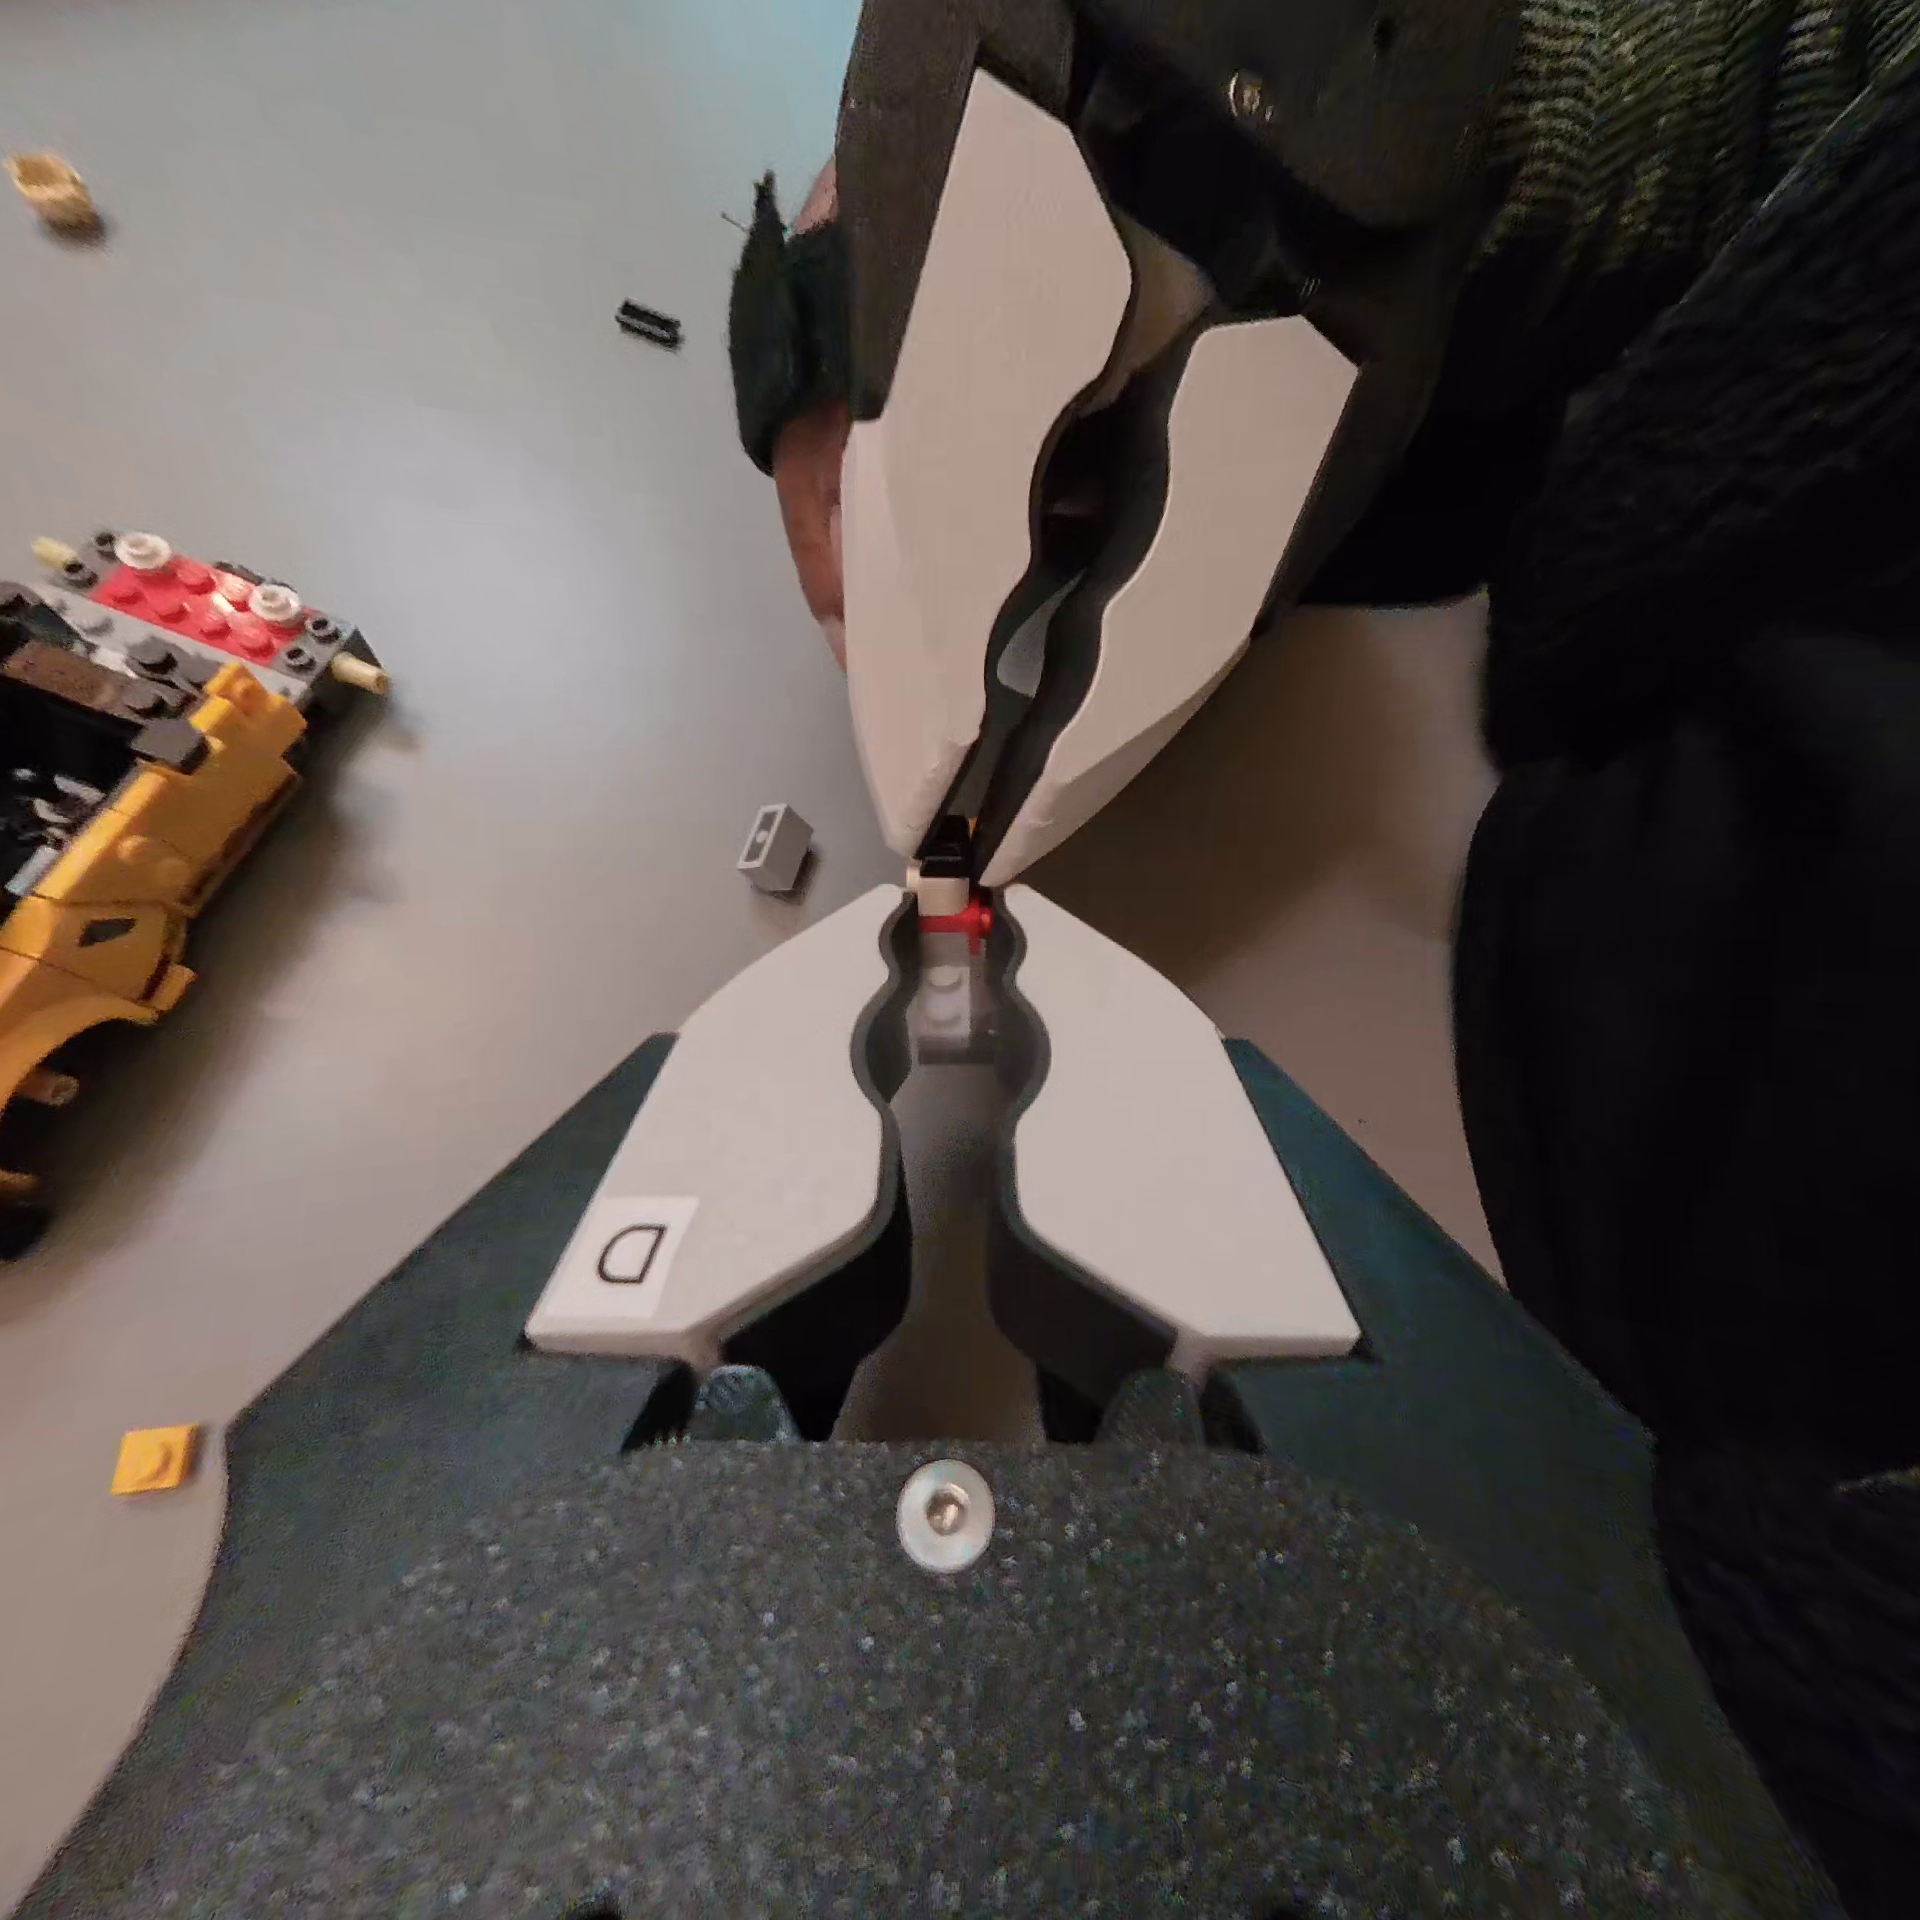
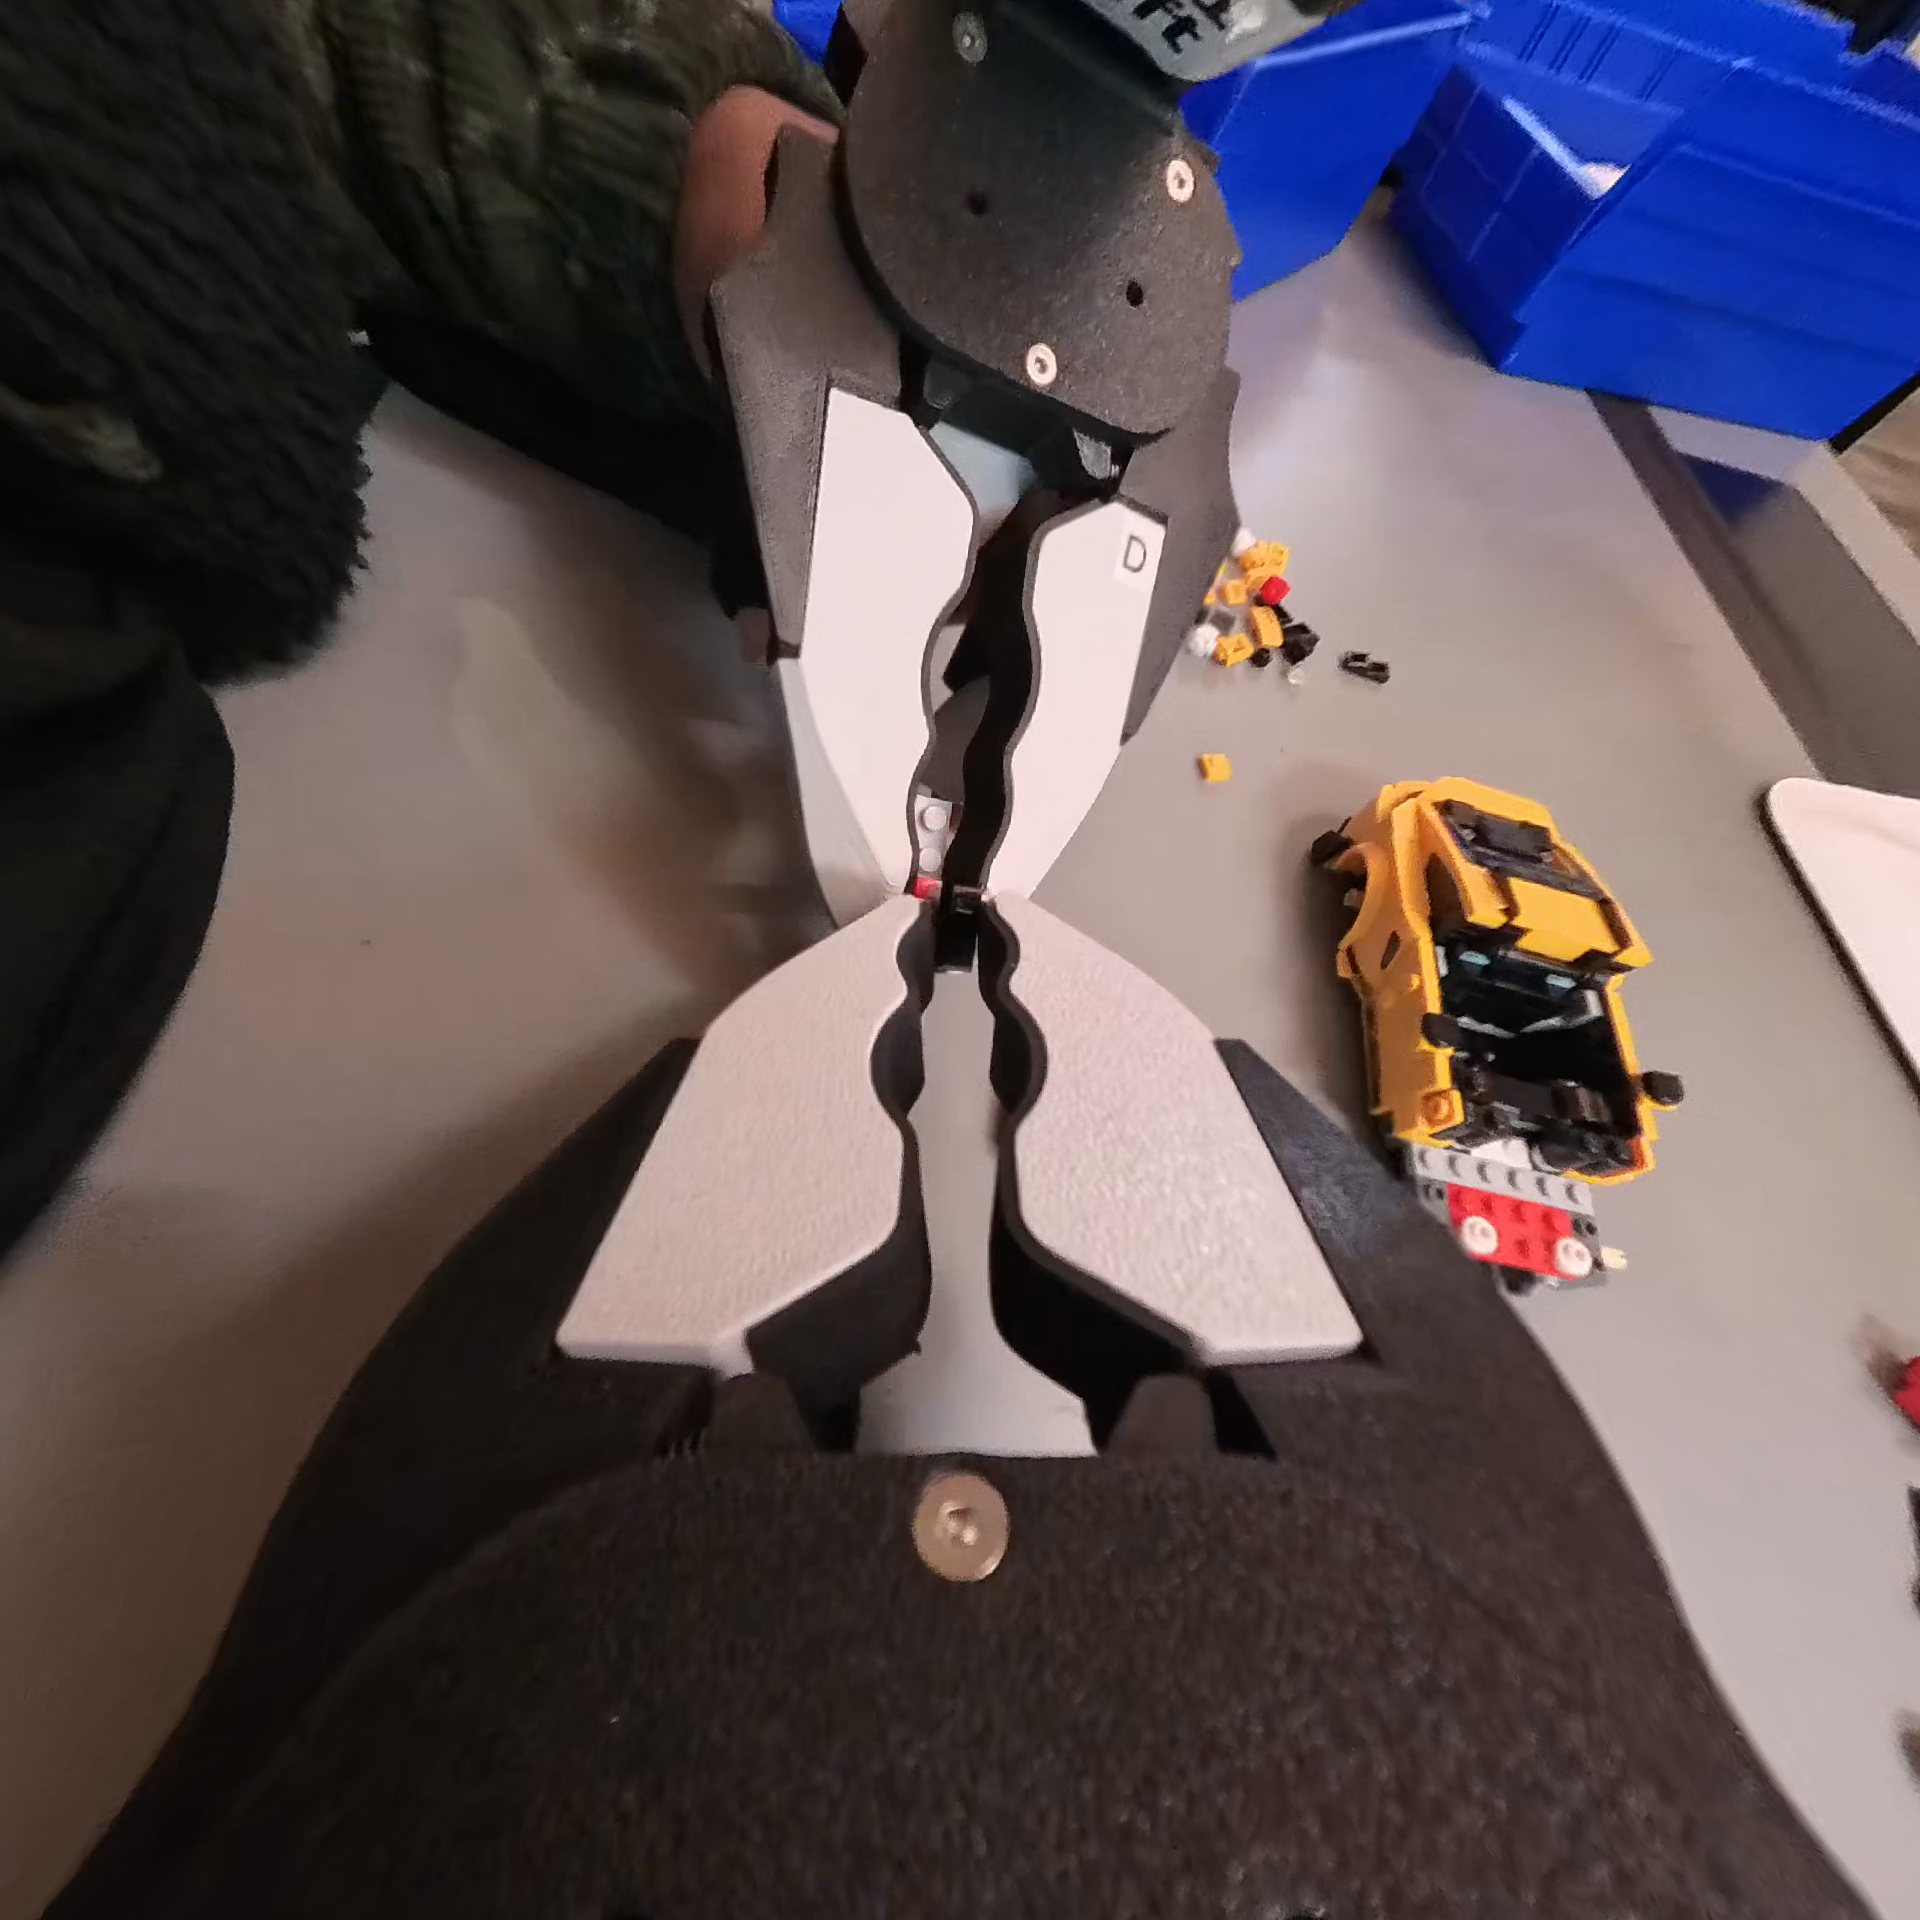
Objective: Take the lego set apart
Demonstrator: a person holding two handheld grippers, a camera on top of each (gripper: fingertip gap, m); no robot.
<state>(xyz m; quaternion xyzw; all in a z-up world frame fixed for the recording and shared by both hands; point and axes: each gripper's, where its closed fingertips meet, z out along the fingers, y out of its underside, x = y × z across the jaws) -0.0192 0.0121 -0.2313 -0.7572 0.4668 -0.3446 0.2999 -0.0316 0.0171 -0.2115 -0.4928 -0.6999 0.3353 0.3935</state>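
- Both grippers meet tip to tip above the grey table [image 2: 1455, 623], each clenched on one end of a small lego sub-assembly.
- Left gripper [image 1: 948, 914] pinches a light grey studded plate [image 1: 945, 1003] that has a red piece [image 1: 951, 920] at its far end; the plate lies between its 2 pale fingers [image 1: 769, 1132].
- Right gripper [image 2: 961, 925] clamps a small black piece [image 2: 954, 935], which in the left wrist view sits with a white piece [image 1: 940, 881] against the red one.
- In the right wrist view the yellow lego car [image 2: 1486, 987] lies on the table to the right, well apart from the grippers, partly stripped, with a grey and red studded plate [image 2: 1507, 1216] at its near end.
- Farther off, a heap of loose yellow, black and red bricks [image 2: 1252, 613] lies near 1 lone yellow brick [image 2: 1214, 767].
- Blue bins [image 2: 1662, 208] stand at the far right.
- In the left wrist view a small grey brick [image 1: 774, 847] lies just left of the meeting tips, and a flat yellow tile [image 1: 156, 1457] lies nearer, far left.
- A person's dark green sleeve [image 2: 312, 260] shows behind the left gripper.
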